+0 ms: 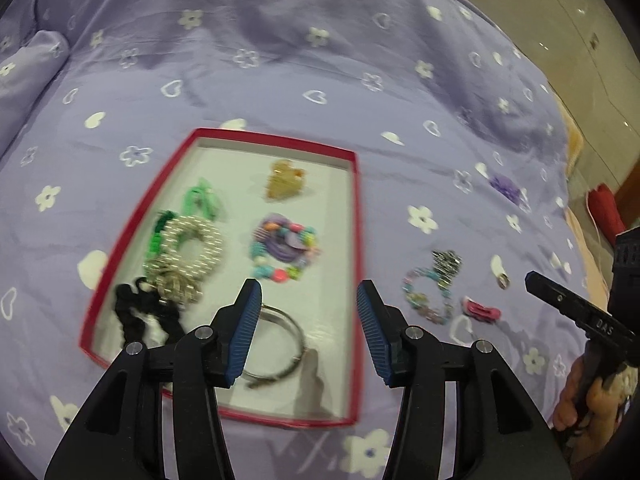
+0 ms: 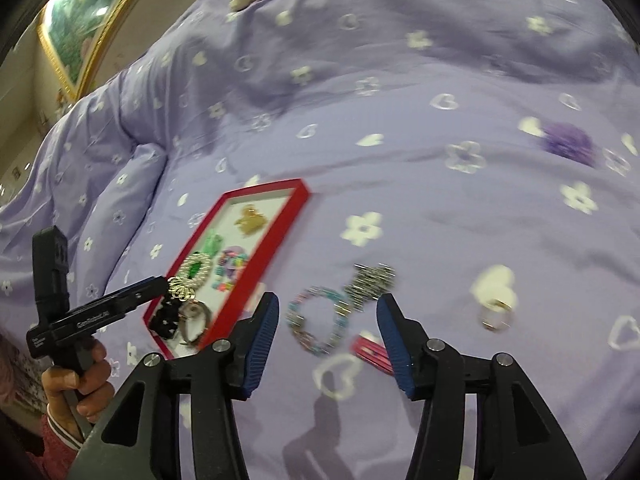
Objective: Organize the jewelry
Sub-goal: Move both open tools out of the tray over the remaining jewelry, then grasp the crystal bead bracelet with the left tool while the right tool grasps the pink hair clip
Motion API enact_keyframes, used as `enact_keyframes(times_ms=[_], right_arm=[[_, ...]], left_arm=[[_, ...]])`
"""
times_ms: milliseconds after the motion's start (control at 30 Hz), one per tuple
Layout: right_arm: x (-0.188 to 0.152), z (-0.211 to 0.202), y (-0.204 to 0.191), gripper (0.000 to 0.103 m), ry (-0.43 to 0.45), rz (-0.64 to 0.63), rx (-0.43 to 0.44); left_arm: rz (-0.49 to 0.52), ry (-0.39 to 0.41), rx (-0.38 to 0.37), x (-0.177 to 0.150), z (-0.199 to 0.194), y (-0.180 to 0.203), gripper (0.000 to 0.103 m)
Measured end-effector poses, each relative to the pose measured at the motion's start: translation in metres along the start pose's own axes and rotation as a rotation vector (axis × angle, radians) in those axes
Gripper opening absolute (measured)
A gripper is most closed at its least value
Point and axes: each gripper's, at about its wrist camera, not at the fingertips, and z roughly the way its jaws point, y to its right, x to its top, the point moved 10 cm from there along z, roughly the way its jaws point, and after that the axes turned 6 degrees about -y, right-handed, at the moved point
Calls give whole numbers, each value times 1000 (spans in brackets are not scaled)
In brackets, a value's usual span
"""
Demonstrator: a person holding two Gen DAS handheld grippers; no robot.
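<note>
A red-rimmed tray [image 1: 357, 240] [image 2: 276, 236] lies on the purple bedspread. It holds a pearl bracelet [image 1: 188, 248], a green scrunchie [image 1: 202, 200], a gold clip [image 1: 284, 182], colourful beads [image 1: 286, 250], a black scrunchie [image 1: 140, 316] and a silver bangle [image 1: 280, 344]. My left gripper [image 1: 310, 332] hovers open over the tray's near part, above the bangle, nothing between its pads. To the tray's right on the bedspread lie a beaded bracelet [image 2: 320, 324], a dark sparkly clip [image 2: 372, 280], a pink clip [image 2: 372, 352], a ring [image 2: 496, 314] and a purple scrunchie [image 2: 568, 142]. My right gripper [image 2: 326, 344] is open above the beaded bracelet, holding nothing.
The bedspread [image 1: 320, 60] has white flowers and hearts and is rumpled at the far side. A framed picture [image 2: 88, 20] hangs at the upper left of the right wrist view. A red object [image 1: 608, 212] sits beyond the bed's right edge. A hand [image 2: 80, 380] grips the left tool.
</note>
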Motion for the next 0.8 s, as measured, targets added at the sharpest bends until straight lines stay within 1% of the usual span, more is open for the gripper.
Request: enact_keyframes(times_ms=[167,333,467,600,733,800], right_arm=[[-13,-16,30,54,10,41,-33],[-26,-22,53,54,6,69,-59],[-33,-22,65,54,-4,82,-68],[-35,-19,63,54,-15,62,-49],[-37,-13,50,54,-39,3,-12],[-38,-6,41,54,-63,-47,6]], left_arm=[[53,-19,-20,-7,6,31,48],[105,-42,-28,-14,15,57,48],[131,-62,-34,-19,23,71,48],[164,-88,-31,-24,32,81,48],[185,-109,-22,-26,41,86,48],[194,-119,-20,-25,45,88,48]])
